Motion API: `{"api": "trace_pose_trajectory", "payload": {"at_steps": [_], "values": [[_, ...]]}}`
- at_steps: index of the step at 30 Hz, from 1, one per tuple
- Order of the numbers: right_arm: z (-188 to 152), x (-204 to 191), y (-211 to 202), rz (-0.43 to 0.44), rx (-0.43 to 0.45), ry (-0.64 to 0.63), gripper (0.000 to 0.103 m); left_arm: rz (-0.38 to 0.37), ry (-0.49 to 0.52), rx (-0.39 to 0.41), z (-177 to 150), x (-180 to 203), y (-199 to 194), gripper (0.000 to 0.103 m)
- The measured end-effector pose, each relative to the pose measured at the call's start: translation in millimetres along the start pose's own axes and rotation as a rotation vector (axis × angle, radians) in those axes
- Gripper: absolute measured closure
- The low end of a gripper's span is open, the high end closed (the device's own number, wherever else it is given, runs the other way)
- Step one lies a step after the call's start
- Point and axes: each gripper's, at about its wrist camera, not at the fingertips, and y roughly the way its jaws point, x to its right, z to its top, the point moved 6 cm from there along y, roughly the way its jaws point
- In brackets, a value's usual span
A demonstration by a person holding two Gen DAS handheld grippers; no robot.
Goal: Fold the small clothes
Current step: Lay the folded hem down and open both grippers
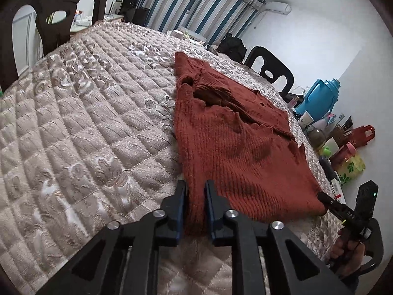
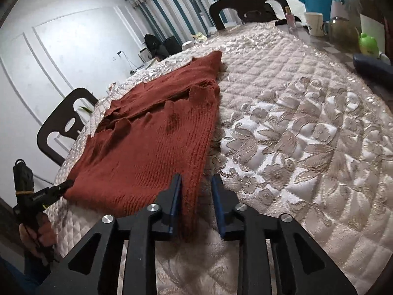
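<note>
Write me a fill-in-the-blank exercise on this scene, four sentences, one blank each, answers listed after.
1. The knitted garment spread on the quilted table cover is rust-____ in colour.
2. The left gripper has the garment's near ____ corner between its fingers.
3. The right gripper straddles the garment's near ____ corner.
4. Past the garment's far end hang ____ curtains.

Missing words: red; left; right; striped
</note>
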Motion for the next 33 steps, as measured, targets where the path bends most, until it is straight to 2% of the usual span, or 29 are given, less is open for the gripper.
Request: {"api": "trace_pose_trajectory", "payload": {"at_steps": [1, 3, 8, 12, 16, 24, 30, 33], "values": [[-1, 1, -3, 0.006, 0.003, 0.001, 0.072, 0.012, 0.008, 0.007, -1, 0, -3, 0.069], [-4, 0, -8, 0.023, 0.005, 0.0, 0.066, 0.039, 0.035, 0.016, -2, 2, -7, 0.064], [-10, -6, -9, 0.037, -0.009, -0.025, 0.064, 0.092, 0.093, 0.006, -3, 10, -7, 0.063], [-14, -9, -7, 0.038, -0.02, -0.04, 0.064, 0.102, 0.116, 0.002, -4, 17, -6, 0.063], [-18, -8, -5, 0.037, -0.032, -0.033, 0.063, 0.105, 0.12, -0.01, -8, 17, -4, 0.057], [-18, -11, -2, 0.03, -0.038, -0.053, 0.063, 0.129, 0.135, -0.015, -12, 19, 0, 0.056], [-18, -21, -1, 0.076, -0.032, -0.095, 0.063, 0.12, 0.151, 0.0, -13, 21, 0, 0.057], [-21, -24, 6, 0.053, -0.048, -0.124, 0.063, 0.121, 0.175, -0.003, -14, 25, 2, 0.066]]}}
